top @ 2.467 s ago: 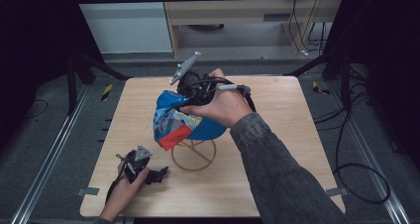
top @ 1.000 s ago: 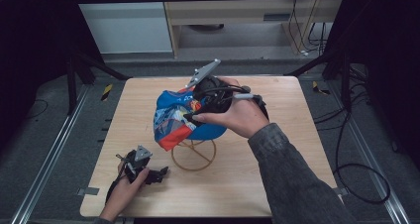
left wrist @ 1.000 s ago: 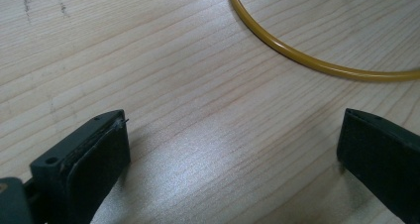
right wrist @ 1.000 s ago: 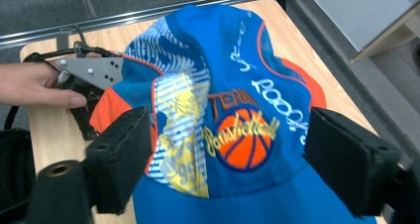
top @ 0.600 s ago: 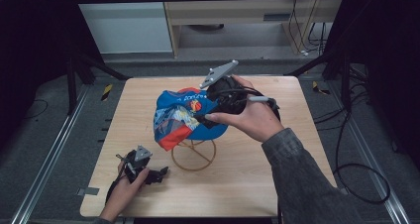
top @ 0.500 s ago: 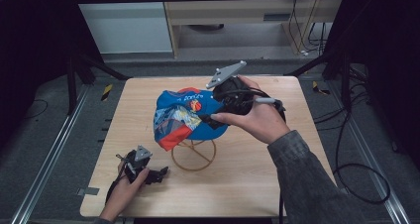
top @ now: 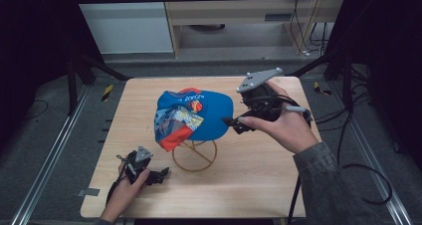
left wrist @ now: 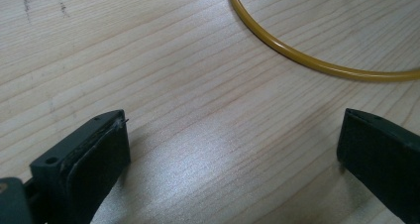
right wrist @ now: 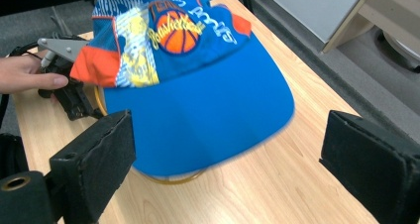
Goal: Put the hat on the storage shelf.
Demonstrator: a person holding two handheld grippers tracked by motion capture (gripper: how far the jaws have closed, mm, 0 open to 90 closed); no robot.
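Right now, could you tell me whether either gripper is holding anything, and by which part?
Nothing is held. The right gripper is open beside the cap's brim, jaws apart around no part of it. The left gripper is open over bare table.

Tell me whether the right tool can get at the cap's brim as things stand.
Probably yes: the right tool stands open just off the cap's brim, which juts free of the wire stand with nothing between.

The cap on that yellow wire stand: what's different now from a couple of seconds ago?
The right gripper let go of the cap and drew back toward the table's right side; its jaws stand open beside the brim. The cap turned slightly but remains on the yellow wire stand. The left gripper stayed open, resting on the table.
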